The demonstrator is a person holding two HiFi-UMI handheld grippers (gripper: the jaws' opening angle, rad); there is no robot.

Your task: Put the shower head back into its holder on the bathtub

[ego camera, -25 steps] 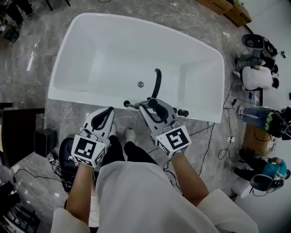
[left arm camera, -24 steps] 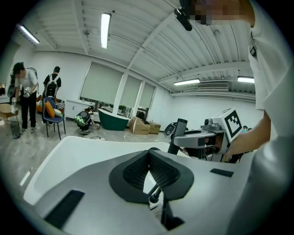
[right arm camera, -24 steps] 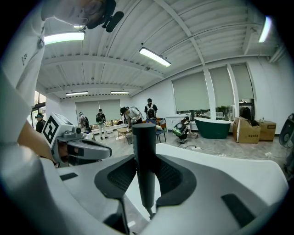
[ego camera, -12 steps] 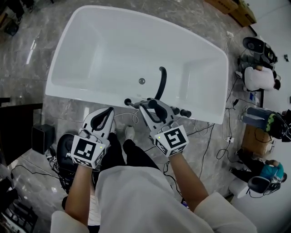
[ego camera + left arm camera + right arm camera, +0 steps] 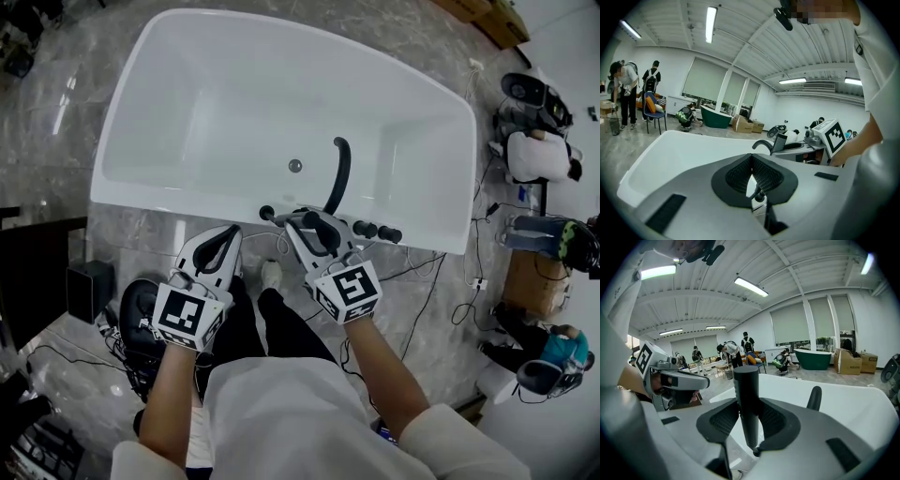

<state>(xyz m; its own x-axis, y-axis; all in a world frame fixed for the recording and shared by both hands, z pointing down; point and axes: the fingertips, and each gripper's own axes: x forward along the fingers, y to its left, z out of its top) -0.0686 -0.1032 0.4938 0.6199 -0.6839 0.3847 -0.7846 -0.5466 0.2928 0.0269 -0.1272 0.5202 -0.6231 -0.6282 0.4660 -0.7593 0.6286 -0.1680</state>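
One bathtub (image 5: pixel 244 94), one shower head (image 5: pixel 746 399), two tongs (image 5: pixel 225 234) (image 5: pixel 312 225) (handheld).

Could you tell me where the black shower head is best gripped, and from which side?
Grip the shower head on its straight round handle, partway down, coming from the person's side of the bathtub rim. The shaft stands upright and even, so jaws close squarely across it, as the right hand-held gripper does now.

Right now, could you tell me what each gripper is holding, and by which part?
The right gripper grips the black shower head around its straight shaft, pads on either side; the left gripper holds nothing.
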